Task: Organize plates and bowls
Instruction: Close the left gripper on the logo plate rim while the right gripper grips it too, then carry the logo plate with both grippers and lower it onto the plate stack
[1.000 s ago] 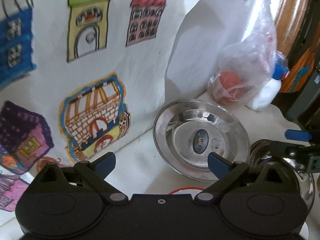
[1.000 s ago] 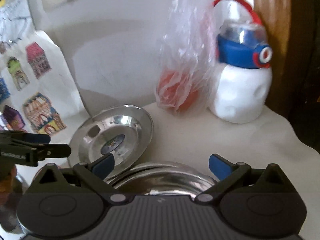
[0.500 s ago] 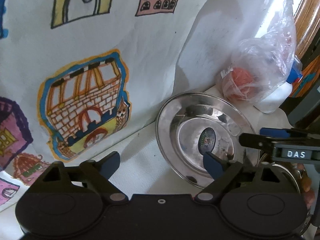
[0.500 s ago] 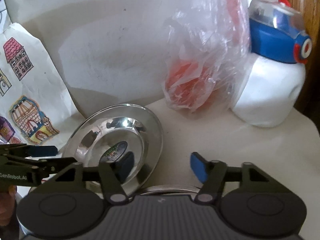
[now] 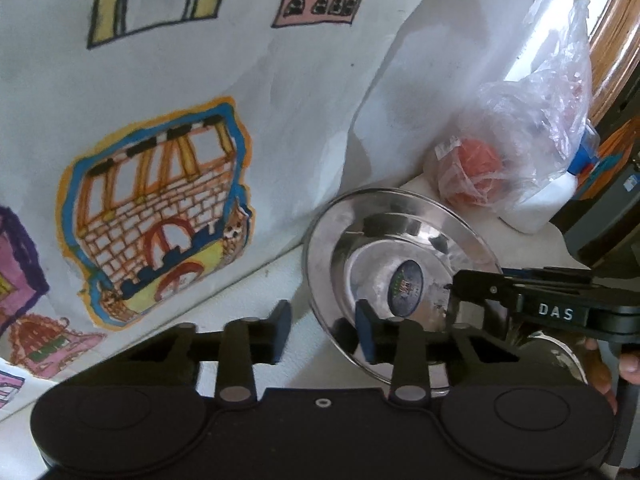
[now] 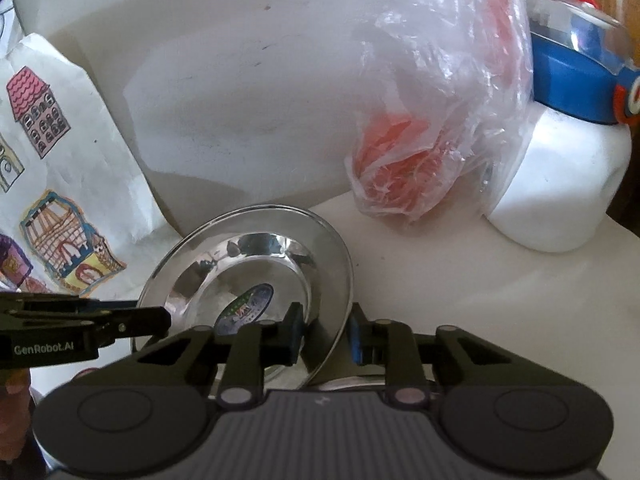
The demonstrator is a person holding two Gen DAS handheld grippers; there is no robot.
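Note:
A shiny steel plate (image 5: 400,264) with an oval sticker in its well leans tilted on the white table; it also shows in the right wrist view (image 6: 256,264). My left gripper (image 5: 322,330) has its jaws narrowed around the plate's left rim, one pad on each side. My right gripper (image 6: 324,338) has its jaws narrowed around the plate's right rim. I cannot tell if the pads of either press the rim. A second steel dish (image 5: 556,354) lies under the right gripper, mostly hidden.
A white paper with coloured house drawings (image 5: 160,208) stands behind on the left. A clear plastic bag with something red (image 6: 420,152) and a white bottle with a blue lid (image 6: 560,184) sit at the back right. A wooden frame (image 5: 612,40) is at the far right.
Both grippers have moved in to the plate and narrowed their jaws around its opposite rims. The plate now stands more tilted.

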